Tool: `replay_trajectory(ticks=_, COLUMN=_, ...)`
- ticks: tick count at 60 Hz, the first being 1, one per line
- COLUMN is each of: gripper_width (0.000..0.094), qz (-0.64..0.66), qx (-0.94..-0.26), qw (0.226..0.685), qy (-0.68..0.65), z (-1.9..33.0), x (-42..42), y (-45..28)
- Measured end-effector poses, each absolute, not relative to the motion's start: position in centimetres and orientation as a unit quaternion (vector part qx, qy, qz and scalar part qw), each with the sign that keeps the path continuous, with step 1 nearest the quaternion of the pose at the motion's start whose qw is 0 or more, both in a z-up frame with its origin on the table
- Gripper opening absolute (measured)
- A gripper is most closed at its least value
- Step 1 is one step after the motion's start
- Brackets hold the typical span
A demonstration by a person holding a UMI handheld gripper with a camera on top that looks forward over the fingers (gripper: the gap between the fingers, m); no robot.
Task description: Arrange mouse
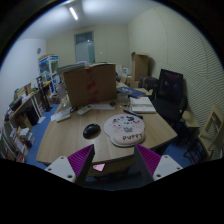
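A dark computer mouse (92, 130) lies on the wooden table (70, 138), just left of a round white mouse pad (125, 129) with dark lettering. My gripper (113, 162) hovers above the table's near edge, well short of both. Its two fingers, with magenta pads (81, 160), stand wide apart and hold nothing. The mouse sits ahead of the left finger, the round pad ahead and between the fingers.
A large cardboard box (89, 82) stands at the table's far side, with papers (140, 104) to its right. A black office chair (170, 90) stands at the right. Cluttered shelves (25, 110) line the left wall.
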State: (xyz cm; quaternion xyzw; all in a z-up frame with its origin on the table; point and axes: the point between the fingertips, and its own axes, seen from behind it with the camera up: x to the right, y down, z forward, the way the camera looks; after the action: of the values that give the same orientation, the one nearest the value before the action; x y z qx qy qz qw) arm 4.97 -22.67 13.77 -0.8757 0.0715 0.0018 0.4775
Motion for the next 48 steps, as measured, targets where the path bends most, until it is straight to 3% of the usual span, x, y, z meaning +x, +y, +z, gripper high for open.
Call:
replay_trajectory(ticks=16, gripper_width=0.0824, qz=0.026, qx=-0.882, qw=0.469, qy=0.048, z=11.5, x=2.9, y=-18.8)
replay_trajectory(ticks=48, gripper_width=0.0816, qz=0.057, qx=-0.898, qw=0.437, qy=-0.003, z=-0.1, x=-6.9, y=-4.8)
